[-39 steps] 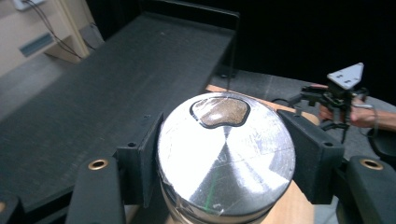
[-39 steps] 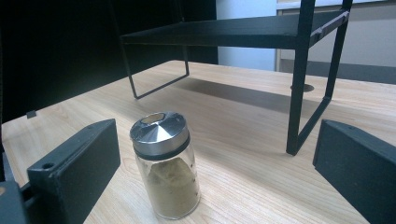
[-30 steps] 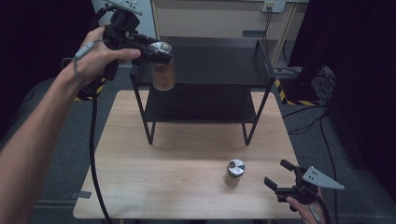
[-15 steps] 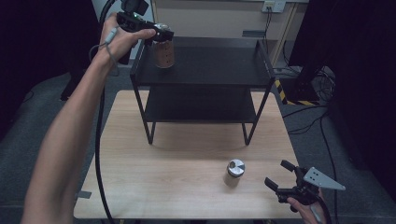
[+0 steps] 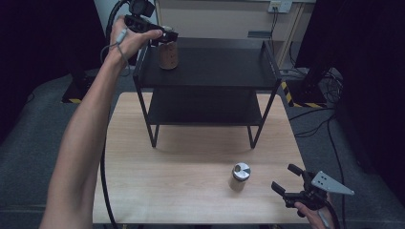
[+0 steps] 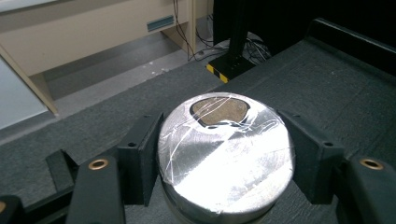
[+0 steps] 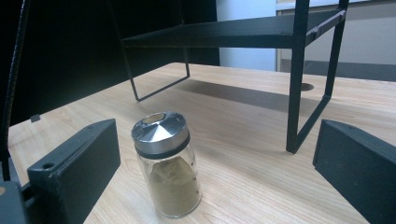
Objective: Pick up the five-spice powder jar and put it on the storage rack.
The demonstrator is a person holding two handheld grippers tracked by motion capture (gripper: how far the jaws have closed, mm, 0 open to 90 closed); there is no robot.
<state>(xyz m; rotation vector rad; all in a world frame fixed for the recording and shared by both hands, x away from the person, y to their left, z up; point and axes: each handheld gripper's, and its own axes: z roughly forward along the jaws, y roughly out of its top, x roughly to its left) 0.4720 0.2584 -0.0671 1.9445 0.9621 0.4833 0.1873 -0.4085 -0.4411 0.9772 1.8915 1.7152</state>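
We see the left gripper (image 5: 165,37) clamping a brown-filled spice jar (image 5: 168,56) on the rack's top shelf (image 5: 219,62), while the right gripper (image 5: 287,181), jaws wide, faces another powder-filled jar (image 5: 238,177) on the worktop (image 5: 181,176).

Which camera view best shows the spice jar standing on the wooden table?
The right gripper view: the spice jar stands close, showing its metal lid and brown powder. The high view shows it small from above.

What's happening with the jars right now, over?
Left gripper shut on brown jar, top shelf. Right gripper open, near the table's spice jar. Nothing blocking.
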